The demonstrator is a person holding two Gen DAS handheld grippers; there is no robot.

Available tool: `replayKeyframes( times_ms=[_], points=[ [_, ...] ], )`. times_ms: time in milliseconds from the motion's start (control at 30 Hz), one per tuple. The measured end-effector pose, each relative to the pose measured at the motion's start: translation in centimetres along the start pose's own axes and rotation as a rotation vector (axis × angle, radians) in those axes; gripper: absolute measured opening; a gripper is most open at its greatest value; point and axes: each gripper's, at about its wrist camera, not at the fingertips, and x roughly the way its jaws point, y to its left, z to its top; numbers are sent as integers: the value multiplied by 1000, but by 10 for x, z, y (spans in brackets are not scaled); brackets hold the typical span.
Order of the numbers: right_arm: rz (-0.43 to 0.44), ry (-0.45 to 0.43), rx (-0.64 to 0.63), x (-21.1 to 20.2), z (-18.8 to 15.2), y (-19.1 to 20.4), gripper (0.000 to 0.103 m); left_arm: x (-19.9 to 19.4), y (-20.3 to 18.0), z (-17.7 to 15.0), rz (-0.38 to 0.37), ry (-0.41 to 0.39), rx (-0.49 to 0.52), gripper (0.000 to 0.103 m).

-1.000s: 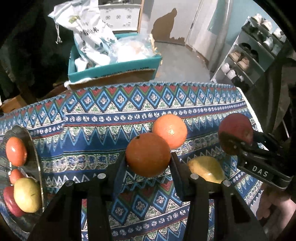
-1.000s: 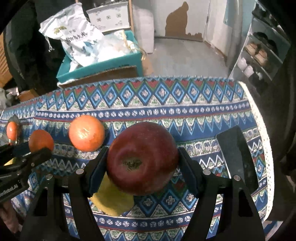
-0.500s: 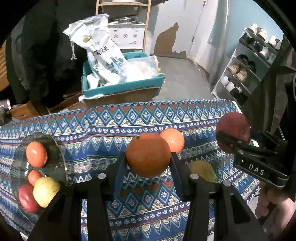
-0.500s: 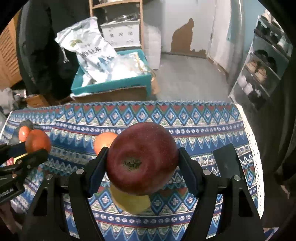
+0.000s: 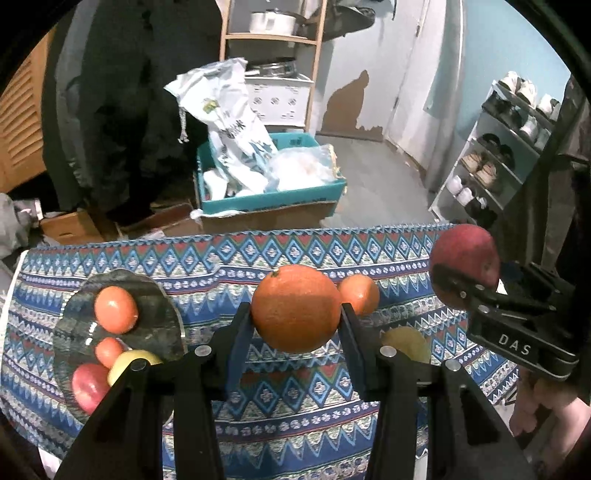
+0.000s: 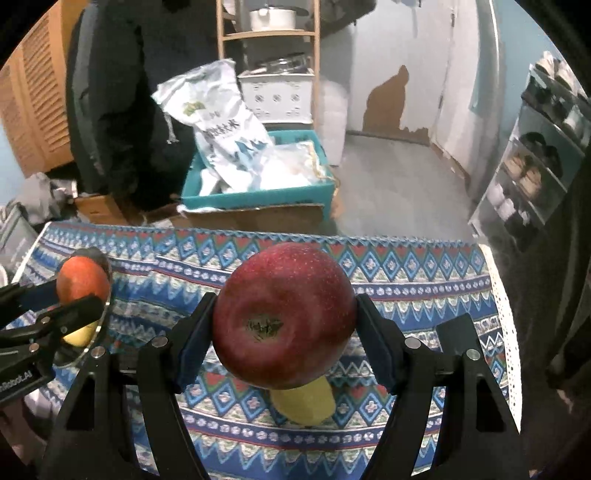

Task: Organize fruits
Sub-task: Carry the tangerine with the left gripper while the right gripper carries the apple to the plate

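Left hand-held gripper (image 5: 296, 317) pinching an orange (image 5: 295, 308), raised above the patterned counter (image 5: 258, 254). Right hand-held gripper (image 6: 284, 332) clamped on a red apple (image 6: 284, 314), likewise aloft. Glass plate (image 5: 155, 317) with fruit at left; loose orange (image 5: 360, 294) and yellow fruit (image 6: 306, 402) lying on the cloth.

grey floor (image 5: 373, 177), peeling pale wall (image 5: 369, 66), shoe rack (image 5: 495, 162), wooden shelf (image 6: 267, 35), louvred door (image 6: 33, 92)

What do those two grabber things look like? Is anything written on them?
Both are black plastic. The left gripper has two flat fingers with dark blue pads and silver screws. The right gripper looks the same and shows white letters, "DAS". No cables show.
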Motion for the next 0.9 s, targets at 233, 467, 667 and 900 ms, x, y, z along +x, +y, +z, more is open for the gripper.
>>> replayKeyframes(
  times_ms=[233,467,667,900],
  points=[
    [38,-33,-37,-17,9,27,74,-16,21,-1,16,-23,-23,47],
    [66,-55,-68,-26,18,52,74,-29,43,-1,33,-40,-61,47],
    [85,-61,-91,-24,27,72,74,-36,60,-1,48,-59,-90,47],
    [113,-48,-118,-13,33,98,74,-40,81,-3,63,-64,-128,47]
  ],
)
